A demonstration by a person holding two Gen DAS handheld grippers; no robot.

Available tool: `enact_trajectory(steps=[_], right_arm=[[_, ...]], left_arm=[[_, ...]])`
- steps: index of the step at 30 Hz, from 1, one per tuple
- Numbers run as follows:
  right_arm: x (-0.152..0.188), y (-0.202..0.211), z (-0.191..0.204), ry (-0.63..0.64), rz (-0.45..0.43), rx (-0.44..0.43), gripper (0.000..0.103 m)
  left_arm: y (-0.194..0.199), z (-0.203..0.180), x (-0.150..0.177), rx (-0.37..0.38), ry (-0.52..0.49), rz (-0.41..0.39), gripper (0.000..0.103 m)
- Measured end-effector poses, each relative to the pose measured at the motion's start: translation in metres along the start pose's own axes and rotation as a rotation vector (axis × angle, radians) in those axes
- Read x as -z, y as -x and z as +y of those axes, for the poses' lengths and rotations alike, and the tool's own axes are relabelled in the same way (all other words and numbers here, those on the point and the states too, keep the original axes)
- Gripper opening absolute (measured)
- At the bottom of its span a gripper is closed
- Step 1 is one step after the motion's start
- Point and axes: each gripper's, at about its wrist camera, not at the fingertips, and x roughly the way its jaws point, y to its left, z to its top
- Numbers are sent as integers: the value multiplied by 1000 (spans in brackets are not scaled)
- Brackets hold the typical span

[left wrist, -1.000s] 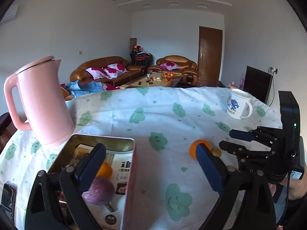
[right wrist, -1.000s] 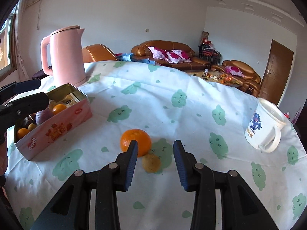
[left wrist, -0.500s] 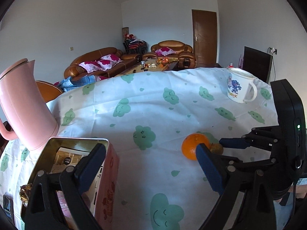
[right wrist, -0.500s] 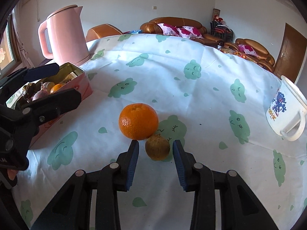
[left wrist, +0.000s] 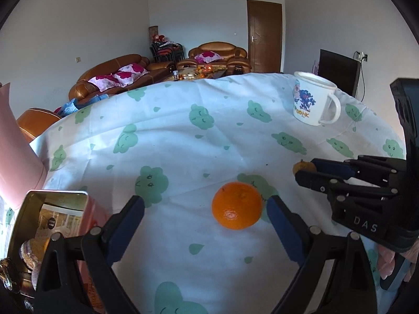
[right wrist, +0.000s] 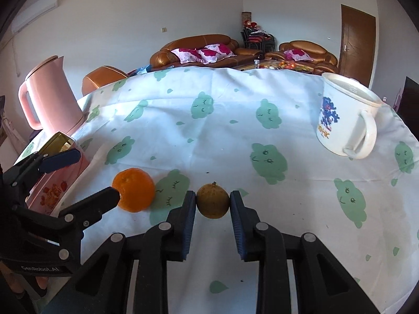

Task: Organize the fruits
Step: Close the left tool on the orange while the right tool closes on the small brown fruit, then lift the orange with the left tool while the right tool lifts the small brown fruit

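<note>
Both grippers have come down and forward over the cloth since the earlier frames, and the tin has slid toward the left edge of both views. Closing over the last second, the right gripper (right wrist: 213, 201) now has its blue pads against the two sides of the small brown fruit (right wrist: 212, 200), which sits on the tablecloth (right wrist: 222, 136); it grips that fruit at its narrowest. From the left wrist camera the same brown fruit (left wrist: 303, 167) shows only as a sliver at the tip of the right gripper (left wrist: 307, 170).

Beside it, the left gripper (left wrist: 205, 208) stands wide, its fingers on either side of the orange (left wrist: 237, 205). One pad lies just beside the orange's right flank; the other is well apart from it on the left. The orange rests on the cloth, near the brown fruit but not touching it.

Further left, the pink tin (left wrist: 52, 222) lies open with other fruit inside, hard to make out. Behind it stands the pink kettle (right wrist: 48, 96). At the far right of the table sits a white mug (right wrist: 345, 120) with a blue print, handle turned toward the cameras. Brown sofas with pink cushions fill the room behind.
</note>
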Motion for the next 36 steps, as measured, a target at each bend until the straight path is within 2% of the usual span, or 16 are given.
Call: enact_trajectory(steps=[2,4,8,10,12,14,21,36], right_arm=[[-1,0,-4,-15,0,-6,28],[-1,1,-5,-15,-4,-4,28],[-1,0,-2,4,-1,-1,28],[-1,-1,-2,6,7,-6,28],[-1,-3,-1,11,15,-9,28],[-1,-3,0,18,17,-13,28],[1,2,1,28,-8,-19,28],[1,20,7,69,-103,-44,28]], left_arm=[[-6,-5,-1,14,-10,15,94],[-13,-9,-3,25,-16,33,87],[-22,-14,-3,55,-38,76,67],[-23,-16,-2,66,-46,85,65],[-26,-17,-2,93,-48,104,55],[-28,-17,-1,111,-47,112,51],[-25,-12,-1,114,-19,100,50],[-8,-6,-2,77,-2,2,50]])
